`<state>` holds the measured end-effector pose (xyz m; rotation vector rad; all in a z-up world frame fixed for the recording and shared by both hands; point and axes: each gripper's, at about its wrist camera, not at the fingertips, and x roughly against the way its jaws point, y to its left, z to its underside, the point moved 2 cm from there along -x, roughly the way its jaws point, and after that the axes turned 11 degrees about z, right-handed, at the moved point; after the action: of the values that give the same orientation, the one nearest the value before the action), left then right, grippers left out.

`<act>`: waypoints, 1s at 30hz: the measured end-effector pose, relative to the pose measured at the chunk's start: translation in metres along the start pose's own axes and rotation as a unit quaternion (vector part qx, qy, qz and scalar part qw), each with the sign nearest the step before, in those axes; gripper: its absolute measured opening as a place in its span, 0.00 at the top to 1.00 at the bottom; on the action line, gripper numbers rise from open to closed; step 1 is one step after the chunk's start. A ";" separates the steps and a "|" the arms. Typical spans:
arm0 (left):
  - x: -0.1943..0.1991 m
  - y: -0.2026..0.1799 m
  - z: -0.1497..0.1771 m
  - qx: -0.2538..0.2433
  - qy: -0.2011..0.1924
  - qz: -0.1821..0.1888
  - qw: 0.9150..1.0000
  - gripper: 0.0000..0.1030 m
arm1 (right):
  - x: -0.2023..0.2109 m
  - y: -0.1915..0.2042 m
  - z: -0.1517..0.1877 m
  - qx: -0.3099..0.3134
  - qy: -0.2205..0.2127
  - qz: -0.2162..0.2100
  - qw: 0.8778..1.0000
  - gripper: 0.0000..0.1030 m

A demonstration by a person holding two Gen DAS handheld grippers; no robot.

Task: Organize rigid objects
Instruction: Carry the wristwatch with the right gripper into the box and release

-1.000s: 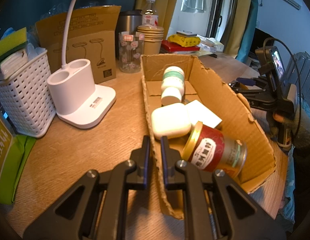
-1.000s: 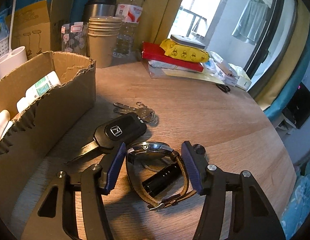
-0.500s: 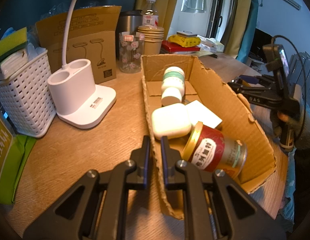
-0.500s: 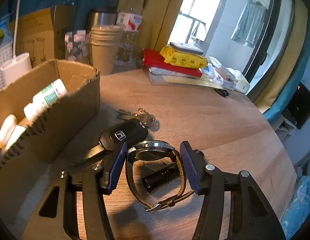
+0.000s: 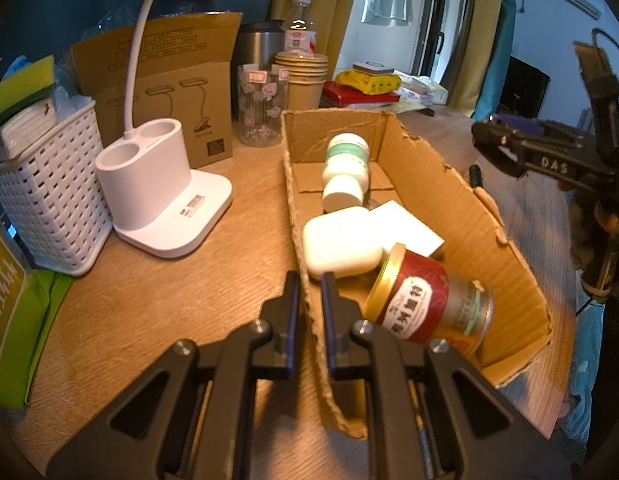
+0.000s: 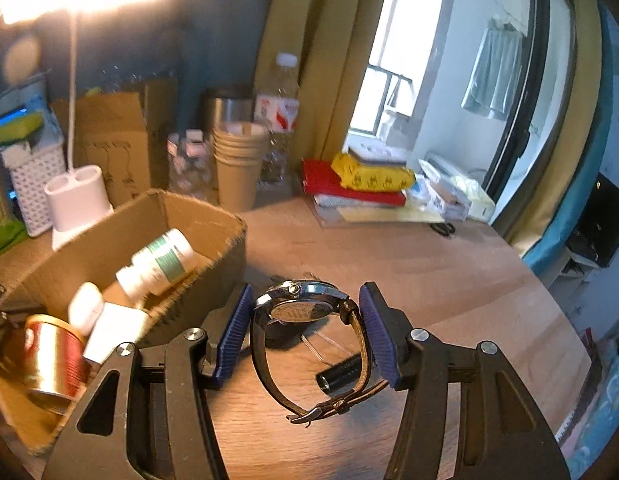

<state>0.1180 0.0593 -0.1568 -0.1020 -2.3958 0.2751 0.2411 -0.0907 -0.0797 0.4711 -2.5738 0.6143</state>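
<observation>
A cardboard box (image 5: 429,168) lies on the wooden table holding a white bottle (image 5: 345,168), a white case (image 5: 341,242), a white card (image 5: 405,228) and a red tin (image 5: 425,308). My left gripper (image 5: 310,300) is shut on the box's near left wall. My right gripper (image 6: 307,320) is shut on a wristwatch (image 6: 305,306) with a steel case and dark strap, held above the table just right of the box (image 6: 109,232). A small black torch (image 6: 341,374) lies on the table beneath the watch. In the left wrist view the right gripper (image 5: 485,136) hovers beyond the box's right wall.
A white lamp base (image 5: 161,184) and a white basket (image 5: 49,200) stand left of the box. Behind it are a glass jar (image 5: 261,108), stacked paper cups (image 5: 305,80) and a water bottle (image 6: 283,108). Red and yellow packs (image 6: 357,180) lie at the back right.
My right gripper has lifted the watch off the table and risen beside the box; the car key and torch stayed below. The left gripper and the box have not moved.
</observation>
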 end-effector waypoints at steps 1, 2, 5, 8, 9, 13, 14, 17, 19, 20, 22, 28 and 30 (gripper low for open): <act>0.000 0.000 0.000 0.000 0.000 0.000 1.000 0.89 | 0.003 0.001 -0.002 0.000 -0.003 -0.001 1.000 0.43; 0.000 0.000 0.000 0.000 0.000 0.000 1.000 0.89 | 0.005 0.003 -0.004 0.001 -0.006 -0.002 1.000 0.43; 0.000 0.000 0.000 0.000 0.000 0.000 1.000 0.89 | 0.012 0.008 -0.008 0.004 -0.015 -0.005 1.000 0.43; 0.000 0.000 0.000 0.000 0.000 0.000 1.000 0.89 | 0.013 0.012 -0.012 0.008 -0.018 -0.011 1.000 0.43; 0.000 0.000 0.000 0.000 0.000 0.000 1.000 0.89 | 0.014 0.013 -0.012 0.009 -0.018 -0.012 1.000 0.43; 0.000 0.000 0.000 0.000 0.000 0.000 1.000 0.89 | 0.017 0.020 -0.013 0.012 -0.019 -0.020 1.000 0.43; 0.000 0.000 0.000 0.000 0.000 0.000 1.000 0.89 | 0.017 0.021 -0.013 0.012 -0.020 -0.022 0.999 0.43; 0.000 0.000 0.000 0.000 0.000 0.000 1.000 0.89 | 0.021 0.026 -0.016 0.012 -0.025 -0.030 0.999 0.43; 0.000 0.000 0.000 0.000 0.000 0.000 1.000 0.89 | 0.024 0.029 -0.019 0.013 -0.030 -0.035 0.999 0.43; 0.000 0.000 0.000 0.000 0.000 0.000 1.000 0.89 | 0.026 0.031 -0.021 0.014 -0.033 -0.038 0.999 0.43; 0.000 0.000 0.000 0.000 0.000 0.000 1.000 0.89 | 0.029 0.035 -0.024 0.016 -0.037 -0.042 0.998 0.43; 0.000 0.000 0.000 0.000 0.000 0.000 1.000 0.89 | 0.035 0.049 -0.033 0.022 -0.048 -0.060 0.997 0.43; 0.000 0.000 0.000 0.000 0.000 0.000 1.000 0.89 | 0.036 0.054 -0.036 0.025 -0.050 -0.064 0.996 0.43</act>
<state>0.1181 0.0595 -0.1571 -0.1021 -2.3959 0.2758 0.2011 -0.0355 -0.0512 0.6946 -2.6011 0.6241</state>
